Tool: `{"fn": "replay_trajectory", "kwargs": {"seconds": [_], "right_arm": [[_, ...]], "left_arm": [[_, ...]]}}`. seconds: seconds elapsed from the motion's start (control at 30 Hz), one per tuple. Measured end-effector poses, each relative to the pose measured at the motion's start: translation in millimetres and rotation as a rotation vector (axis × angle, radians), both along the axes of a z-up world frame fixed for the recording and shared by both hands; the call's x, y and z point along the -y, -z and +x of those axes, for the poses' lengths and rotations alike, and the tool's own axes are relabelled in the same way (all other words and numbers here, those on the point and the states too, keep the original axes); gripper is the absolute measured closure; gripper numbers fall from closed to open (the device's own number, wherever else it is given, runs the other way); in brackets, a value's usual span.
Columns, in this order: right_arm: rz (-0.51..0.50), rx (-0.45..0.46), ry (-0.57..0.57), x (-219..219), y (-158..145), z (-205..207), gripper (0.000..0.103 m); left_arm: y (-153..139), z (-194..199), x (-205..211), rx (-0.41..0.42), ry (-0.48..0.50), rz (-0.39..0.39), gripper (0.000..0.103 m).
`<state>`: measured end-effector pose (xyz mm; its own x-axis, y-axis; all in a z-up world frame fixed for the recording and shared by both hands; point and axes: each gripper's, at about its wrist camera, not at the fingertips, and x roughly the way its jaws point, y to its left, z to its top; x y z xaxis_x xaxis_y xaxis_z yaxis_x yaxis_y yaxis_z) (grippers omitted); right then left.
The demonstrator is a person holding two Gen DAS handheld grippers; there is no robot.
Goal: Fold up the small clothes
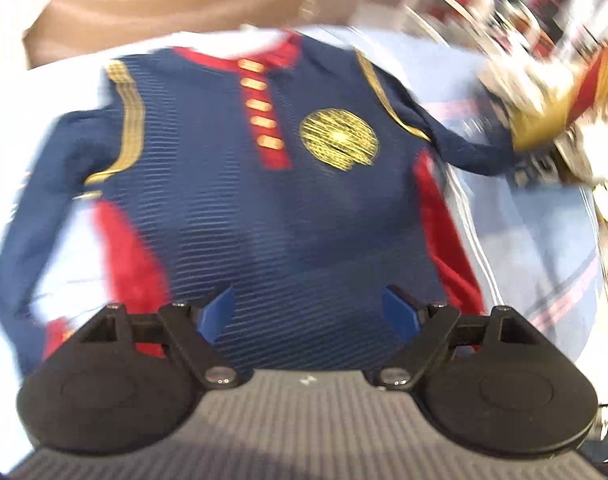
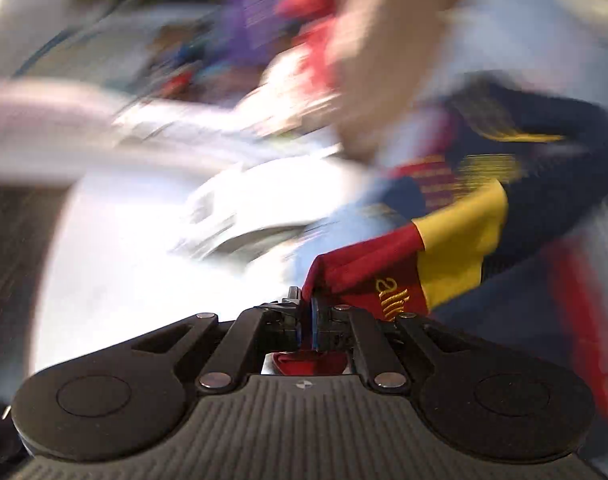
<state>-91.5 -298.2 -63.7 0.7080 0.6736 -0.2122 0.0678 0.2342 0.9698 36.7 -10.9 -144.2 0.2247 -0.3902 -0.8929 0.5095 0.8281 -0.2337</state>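
With our right gripper [image 2: 310, 312] pinching the red-and-gold cuff [image 2: 404, 276] of the navy ribbed long-sleeved shirt [image 1: 272, 200] at lower centre and our left gripper [image 1: 308, 312] spread empty above its hem, we judged the sleeve best carried flat across the chest.

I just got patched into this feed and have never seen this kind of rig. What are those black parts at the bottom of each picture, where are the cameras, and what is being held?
No robot arm here: a person holds a two-finger tool in each hand, and a fisheye camera on each tool looks forward along its fingers. The black parts are the tools' own bodies.

The left wrist view looks down on a navy shirt with red panels and gold trim, spread on a pale cloth. The left tool is open above the shirt's lower part, holding nothing.

The right wrist view is blurred. The right tool is shut on the shirt's red and yellow cuff. In the left view that sleeve runs off to the right.
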Motion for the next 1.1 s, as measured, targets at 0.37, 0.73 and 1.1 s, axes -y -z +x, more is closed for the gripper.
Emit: {"fn": "replay_trajectory", "kwargs": {"seconds": [0.37, 0.73, 1.1], "right_arm": [[-0.310, -0.059, -0.358, -129, 90, 89, 0.085], [-0.574, -0.244, -0.262, -53, 118, 54, 0.003], [-0.386, -0.377, 0.157, 44, 150, 84, 0.023]], "left_arm": [[21, 7, -113, 0.030, -0.241, 0.141, 0.018], [44, 14, -97, -0.007, -0.215, 0.095, 0.017], [91, 12, -50, -0.123, -0.148, 0.047, 0.013]]}}
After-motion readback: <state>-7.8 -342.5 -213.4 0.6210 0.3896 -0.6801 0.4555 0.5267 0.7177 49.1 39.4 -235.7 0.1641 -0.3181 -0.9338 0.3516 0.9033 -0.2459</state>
